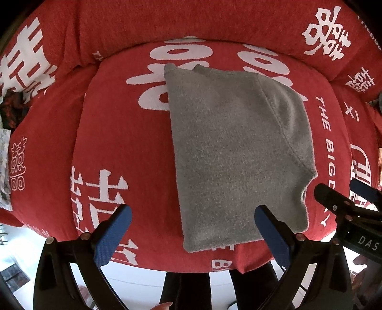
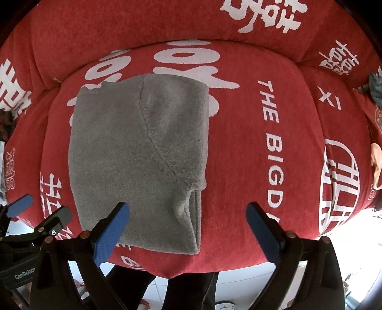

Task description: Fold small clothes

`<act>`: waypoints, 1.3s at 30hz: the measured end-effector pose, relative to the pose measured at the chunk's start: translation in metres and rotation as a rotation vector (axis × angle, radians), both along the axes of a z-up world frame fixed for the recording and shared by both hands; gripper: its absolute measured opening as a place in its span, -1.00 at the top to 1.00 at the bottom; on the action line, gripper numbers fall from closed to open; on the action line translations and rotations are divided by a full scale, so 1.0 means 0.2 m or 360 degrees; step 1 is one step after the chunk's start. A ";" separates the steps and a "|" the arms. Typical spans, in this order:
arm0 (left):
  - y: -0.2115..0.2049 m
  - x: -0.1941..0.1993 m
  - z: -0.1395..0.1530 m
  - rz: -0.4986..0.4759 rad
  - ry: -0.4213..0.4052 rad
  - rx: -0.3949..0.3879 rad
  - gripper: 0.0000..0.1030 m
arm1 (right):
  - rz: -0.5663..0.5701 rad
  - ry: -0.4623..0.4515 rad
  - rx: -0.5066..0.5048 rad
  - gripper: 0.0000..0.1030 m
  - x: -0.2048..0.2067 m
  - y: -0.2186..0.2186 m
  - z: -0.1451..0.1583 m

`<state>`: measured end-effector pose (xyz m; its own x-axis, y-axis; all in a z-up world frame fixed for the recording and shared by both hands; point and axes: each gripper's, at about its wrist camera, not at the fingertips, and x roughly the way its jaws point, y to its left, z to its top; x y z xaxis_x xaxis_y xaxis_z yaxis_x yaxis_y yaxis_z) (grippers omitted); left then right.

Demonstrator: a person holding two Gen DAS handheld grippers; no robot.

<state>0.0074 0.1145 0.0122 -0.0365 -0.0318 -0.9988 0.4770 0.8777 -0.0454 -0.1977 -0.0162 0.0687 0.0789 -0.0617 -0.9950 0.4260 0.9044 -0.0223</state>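
A grey fleece garment lies folded into a tall rectangle on the red cushion; a sleeve seam curves across its right side. It also shows in the right wrist view, with layered edges at its near right corner. My left gripper is open and empty, held above the garment's near edge. My right gripper is open and empty, above the garment's near right corner. Each gripper shows at the edge of the other's view: the right one, the left one.
The red cushion carries white characters and lettering and has a raised padded back. The cushion's front edge drops to a white tiled floor. Other cloth items lie at the far right and far left.
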 end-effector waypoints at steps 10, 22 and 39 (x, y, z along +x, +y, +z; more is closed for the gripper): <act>-0.02 -0.01 -0.02 -0.0033 0.0009 0.0022 -1.00 | 0.0000 0.0021 0.0012 -0.91 0.02 0.00 -0.02; -0.02 0.01 -0.03 -0.0015 0.0012 0.0038 -1.00 | 0.0008 0.0034 0.0018 -0.91 0.02 0.00 -0.03; -0.01 0.00 -0.04 0.0008 0.0018 0.0068 -1.00 | 0.0016 0.0058 0.0023 -0.91 0.01 0.00 -0.05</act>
<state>0.0066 0.1121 0.0041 -0.0477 0.0106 -0.9988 0.4724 0.8813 -0.0132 -0.1948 -0.0163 0.0585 0.0429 -0.0464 -0.9980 0.4159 0.9091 -0.0244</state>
